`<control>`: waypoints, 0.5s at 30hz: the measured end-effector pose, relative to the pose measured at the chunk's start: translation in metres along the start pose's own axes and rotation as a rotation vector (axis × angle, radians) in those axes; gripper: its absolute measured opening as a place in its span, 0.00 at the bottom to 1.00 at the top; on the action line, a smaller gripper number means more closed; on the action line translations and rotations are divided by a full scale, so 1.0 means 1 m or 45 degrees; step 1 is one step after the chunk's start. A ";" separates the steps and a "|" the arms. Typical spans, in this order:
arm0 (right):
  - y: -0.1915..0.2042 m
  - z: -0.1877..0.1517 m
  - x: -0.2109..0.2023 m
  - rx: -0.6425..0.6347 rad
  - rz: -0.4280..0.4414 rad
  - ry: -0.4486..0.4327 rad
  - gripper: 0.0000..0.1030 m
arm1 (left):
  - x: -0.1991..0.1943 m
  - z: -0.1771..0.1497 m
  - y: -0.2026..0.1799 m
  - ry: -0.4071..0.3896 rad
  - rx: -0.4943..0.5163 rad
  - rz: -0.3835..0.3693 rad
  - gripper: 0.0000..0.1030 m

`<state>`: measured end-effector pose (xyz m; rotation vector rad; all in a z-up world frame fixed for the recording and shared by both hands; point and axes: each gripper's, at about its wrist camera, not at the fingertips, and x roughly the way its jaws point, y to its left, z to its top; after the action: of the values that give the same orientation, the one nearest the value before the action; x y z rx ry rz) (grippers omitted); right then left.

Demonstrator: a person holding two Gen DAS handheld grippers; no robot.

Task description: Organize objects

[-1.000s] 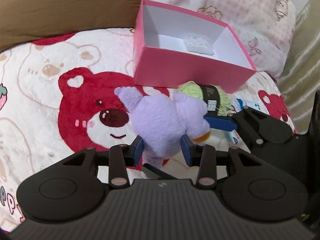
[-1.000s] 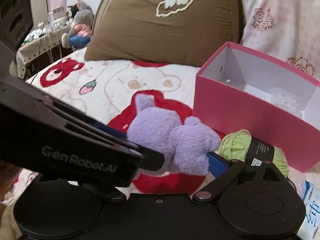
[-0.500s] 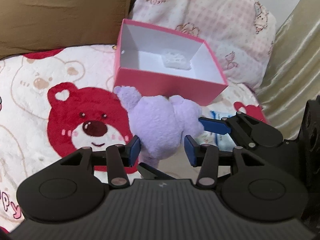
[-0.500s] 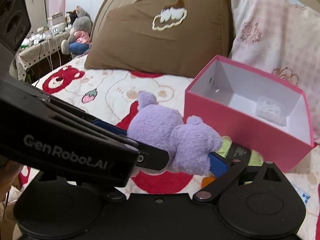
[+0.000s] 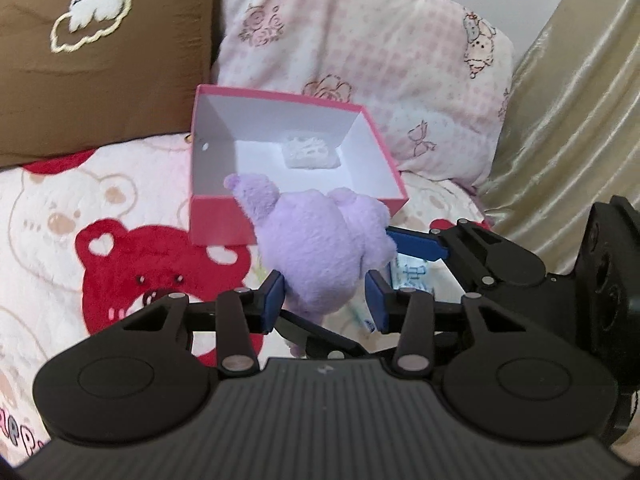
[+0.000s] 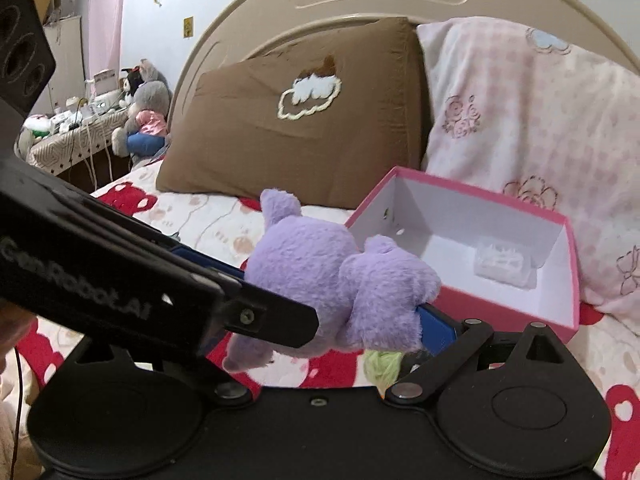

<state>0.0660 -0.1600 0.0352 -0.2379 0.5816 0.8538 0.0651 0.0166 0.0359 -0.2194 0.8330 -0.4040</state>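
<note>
A purple plush toy point(image 5: 320, 240) hangs in the air, just in front of and above the near wall of an open pink box point(image 5: 224, 216). My left gripper point(image 5: 324, 300) and my right gripper point(image 6: 320, 304) are both shut on the purple plush toy point(image 6: 336, 280), one from each side. The right gripper's blue fingers point(image 5: 416, 244) show at the toy's right in the left wrist view. The pink box point(image 6: 508, 312) has a white inside and holds a small clear plastic packet point(image 6: 502, 266). A green yarn ball point(image 6: 382, 364) peeks out under the toy.
A brown pillow point(image 6: 304, 120) and a pink checked pillow point(image 5: 360, 48) lean against the headboard behind the box. The bed has a bear-print blanket point(image 5: 112, 248). A blue-and-white packet point(image 5: 412, 276) lies on the blanket to the right. A gold curtain point(image 5: 568, 112) hangs at the right.
Both grippers have lifted the purple plush toy up off the blanket and carried it toward the pink box. The yarn ball stayed on the bed below.
</note>
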 end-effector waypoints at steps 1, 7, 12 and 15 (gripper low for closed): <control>-0.004 0.003 -0.002 0.007 -0.005 -0.007 0.96 | 0.002 0.005 -0.003 0.002 0.015 0.004 0.40; -0.027 0.020 -0.009 -0.002 -0.039 -0.036 0.96 | 0.018 0.033 -0.026 -0.002 0.081 0.022 0.40; -0.058 0.032 -0.008 0.079 -0.031 -0.021 0.96 | 0.029 0.053 -0.034 -0.043 0.065 -0.008 0.40; -0.072 0.038 -0.006 0.121 -0.024 -0.018 0.95 | 0.036 0.063 -0.033 -0.057 0.045 -0.013 0.40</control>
<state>0.1329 -0.1938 0.0674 -0.1505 0.6040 0.8072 0.1256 -0.0270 0.0642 -0.1992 0.7806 -0.4217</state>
